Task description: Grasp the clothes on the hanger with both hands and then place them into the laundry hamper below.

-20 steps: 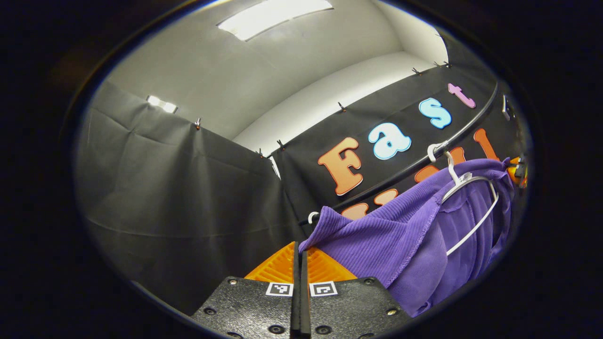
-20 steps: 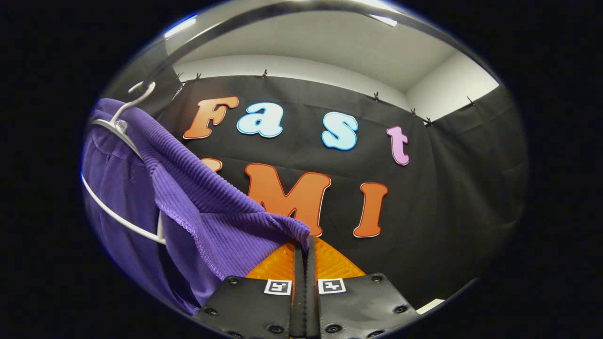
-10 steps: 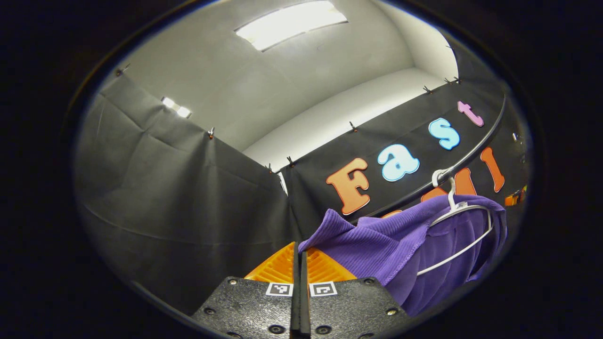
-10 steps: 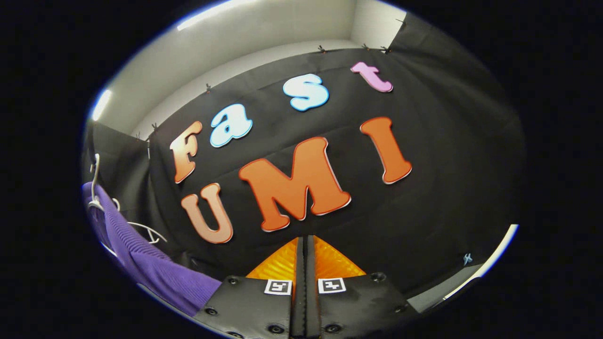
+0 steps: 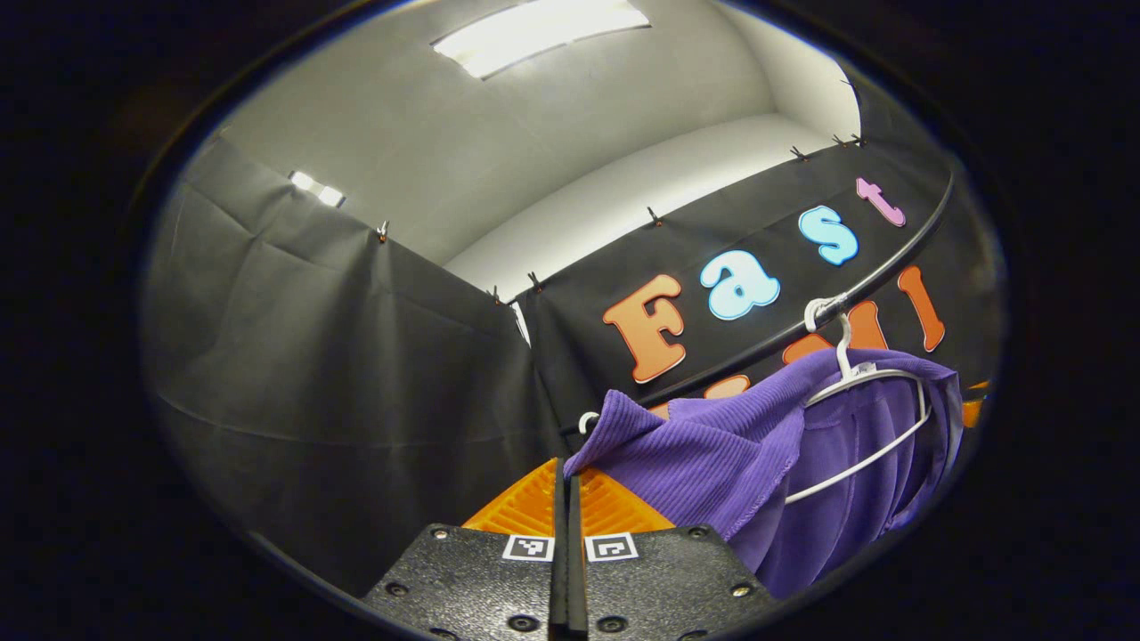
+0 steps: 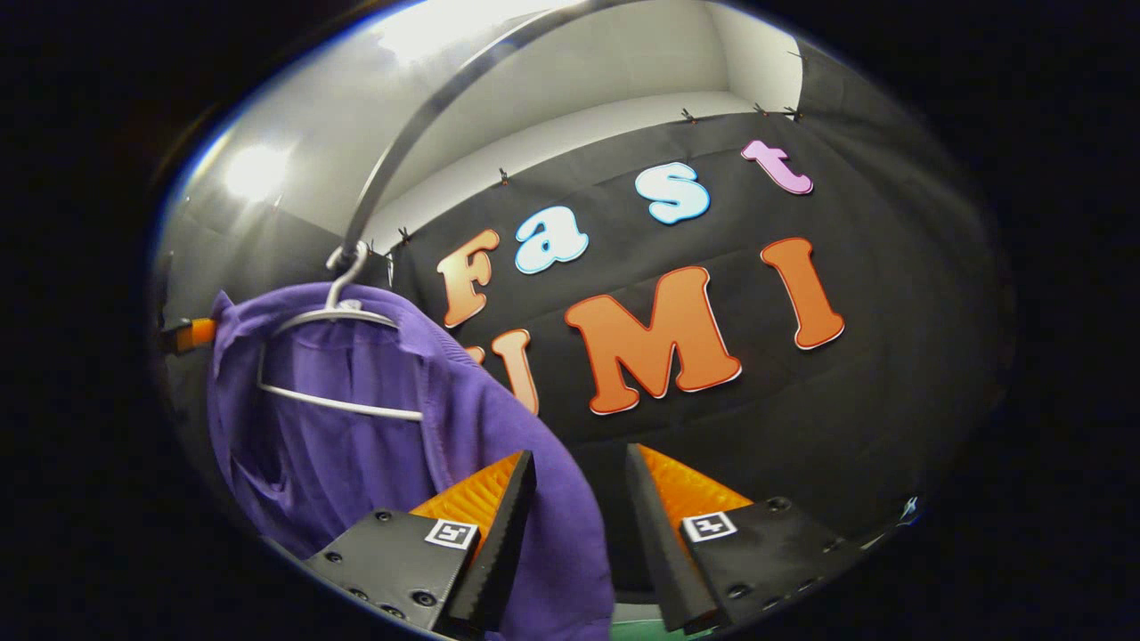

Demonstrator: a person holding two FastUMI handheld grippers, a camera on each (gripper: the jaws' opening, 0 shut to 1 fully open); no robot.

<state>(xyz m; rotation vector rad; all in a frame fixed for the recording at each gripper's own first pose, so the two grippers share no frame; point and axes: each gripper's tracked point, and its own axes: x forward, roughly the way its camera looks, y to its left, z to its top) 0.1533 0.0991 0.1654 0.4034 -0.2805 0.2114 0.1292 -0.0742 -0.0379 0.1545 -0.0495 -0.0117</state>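
The purple garment point(image 5: 712, 454) hangs on a white hanger point(image 5: 868, 401) hooked over a dark rail point(image 5: 802, 312) that runs in front of the black cloth wall point(image 5: 356, 374). In the left gripper view, the left gripper point(image 5: 567, 485) has its two fingers pressed flat together, and a ribbed corner of the garment's shoulder lies right at their tips, pulled out sideways from the hanger toward them; the cloth meets the tips, but I cannot tell for sure whether any of it is pinched between them. The rest of the garment droops down behind and to the right of that corner, with the hanger's lower bar showing against it. In the right gripper view, the right gripper point(image 6: 577, 499) stands with its fingers spread wide apart, and a fold of the garment point(image 6: 374, 427) hangs down between them, lying against the left finger point(image 6: 499, 525) and clear of the other one. The hanger point(image 6: 329, 356) shows up and to the left, its hook on the rail point(image 6: 419, 133), under a pale ceiling with lights point(image 6: 254, 169)
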